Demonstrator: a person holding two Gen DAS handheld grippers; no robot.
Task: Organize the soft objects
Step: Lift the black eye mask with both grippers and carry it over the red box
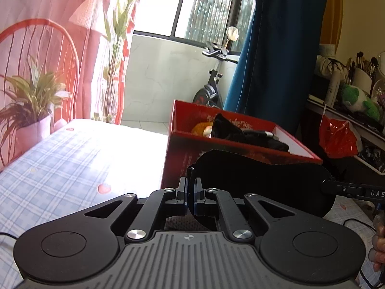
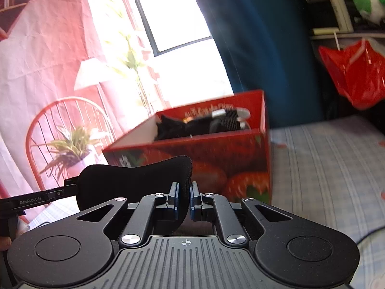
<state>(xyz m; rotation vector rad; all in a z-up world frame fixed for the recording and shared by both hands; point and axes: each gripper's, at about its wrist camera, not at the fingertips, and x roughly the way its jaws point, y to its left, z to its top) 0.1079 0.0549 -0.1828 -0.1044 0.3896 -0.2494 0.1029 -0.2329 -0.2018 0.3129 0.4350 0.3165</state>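
While both grippers, left gripper [image 1: 191, 196] and right gripper [image 2: 184, 198], are pinching the black eye mask [image 1: 259, 180] tight between their fingers, they are carrying it to the red box [image 1: 240, 144] ahead.

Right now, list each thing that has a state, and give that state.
Left hand-held gripper: shut on eye mask.
Right hand-held gripper: shut on eye mask.
Eye mask: held off the bed by both ends.
Red box: open, black soft items inside.
Red bag: hanging.
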